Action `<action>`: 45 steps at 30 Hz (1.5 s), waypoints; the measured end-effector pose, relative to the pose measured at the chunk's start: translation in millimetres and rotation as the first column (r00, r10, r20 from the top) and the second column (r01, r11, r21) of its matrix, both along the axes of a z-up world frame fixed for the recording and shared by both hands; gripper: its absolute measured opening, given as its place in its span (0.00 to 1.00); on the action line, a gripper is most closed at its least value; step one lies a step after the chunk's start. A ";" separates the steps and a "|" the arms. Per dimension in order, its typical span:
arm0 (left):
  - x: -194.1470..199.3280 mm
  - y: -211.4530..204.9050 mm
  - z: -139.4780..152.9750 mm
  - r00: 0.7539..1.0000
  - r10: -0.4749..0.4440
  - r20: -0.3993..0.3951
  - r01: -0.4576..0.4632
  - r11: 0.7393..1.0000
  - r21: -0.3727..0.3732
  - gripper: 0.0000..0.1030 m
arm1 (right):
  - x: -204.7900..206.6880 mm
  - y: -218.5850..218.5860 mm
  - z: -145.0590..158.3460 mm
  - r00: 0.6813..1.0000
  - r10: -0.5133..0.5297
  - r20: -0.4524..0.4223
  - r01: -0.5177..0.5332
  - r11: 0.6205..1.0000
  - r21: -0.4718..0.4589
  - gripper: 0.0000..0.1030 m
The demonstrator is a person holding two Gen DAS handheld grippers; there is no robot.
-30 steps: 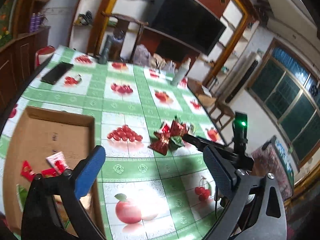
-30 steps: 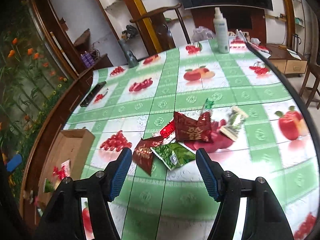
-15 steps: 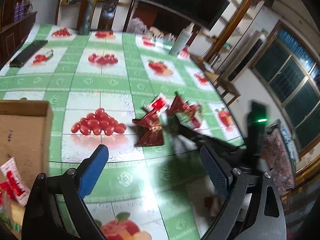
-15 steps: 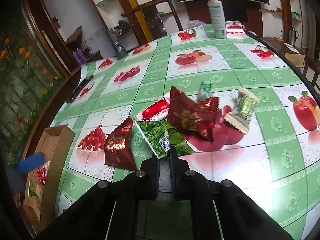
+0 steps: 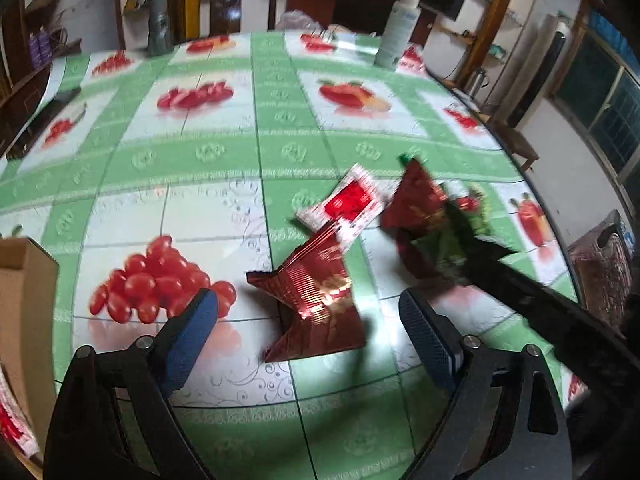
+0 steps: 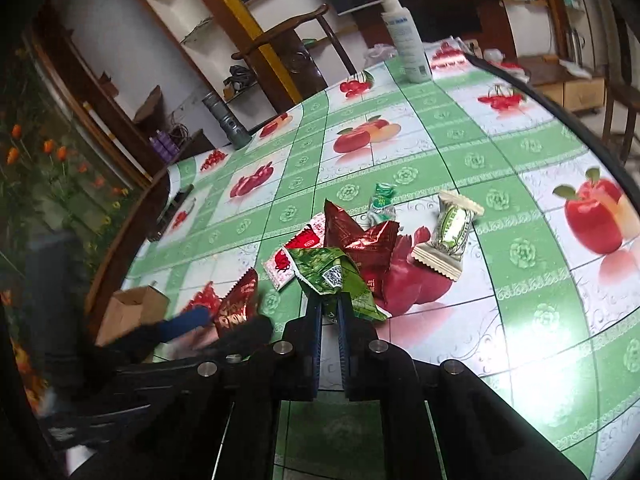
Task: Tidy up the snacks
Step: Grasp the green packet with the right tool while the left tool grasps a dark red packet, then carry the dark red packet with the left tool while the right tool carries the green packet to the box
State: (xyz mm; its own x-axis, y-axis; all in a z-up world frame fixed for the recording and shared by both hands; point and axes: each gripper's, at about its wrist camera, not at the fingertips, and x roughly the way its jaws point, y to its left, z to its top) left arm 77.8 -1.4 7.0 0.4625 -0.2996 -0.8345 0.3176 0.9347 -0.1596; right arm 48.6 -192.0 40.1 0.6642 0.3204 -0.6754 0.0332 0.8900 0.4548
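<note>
Green foil now sits pinched between the right gripper (image 6: 329, 312)'s pads: a second ago those jaws stood wide in front of the pile, and they have since clenched on the near edge of the green snack packet (image 6: 334, 276), low in the middle of the right wrist view. That packet is secured for lifting, though it lies against the dark red packet (image 6: 362, 240) behind it.

The left gripper (image 5: 308, 330) has swung from the cardboard box (image 5: 24, 300) (now only a sliver at the left edge of its frame) to the red foil packet (image 5: 316, 300) at lower centre. Its jaws are closing with that packet between them, apparently not yet touching; blur makes this uncertain. Both hands look set to carry snacks boxward.
</note>
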 end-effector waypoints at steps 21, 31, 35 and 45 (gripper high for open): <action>-80.0 128.0 69.0 0.986 0.154 0.057 -0.120 0.914 -0.388 0.29 | -5.6 26.8 -4.9 0.998 0.044 0.036 -0.041 0.997 -0.065 0.08; -140.6 257.7 85.3 0.898 0.414 0.149 -0.319 0.846 -0.426 0.29 | -28.7 63.4 0.2 0.992 0.094 0.083 -0.080 0.983 -0.165 0.08; -145.5 283.3 72.1 0.876 0.460 0.146 -0.366 0.830 -0.421 0.29 | -47.5 86.4 8.0 0.988 0.138 0.074 -0.126 0.982 -0.139 0.08; -152.2 305.0 30.1 0.887 0.459 0.053 -0.406 0.829 -0.385 0.29 | -69.2 196.6 46.7 0.922 0.380 0.075 -0.366 0.919 -0.149 0.07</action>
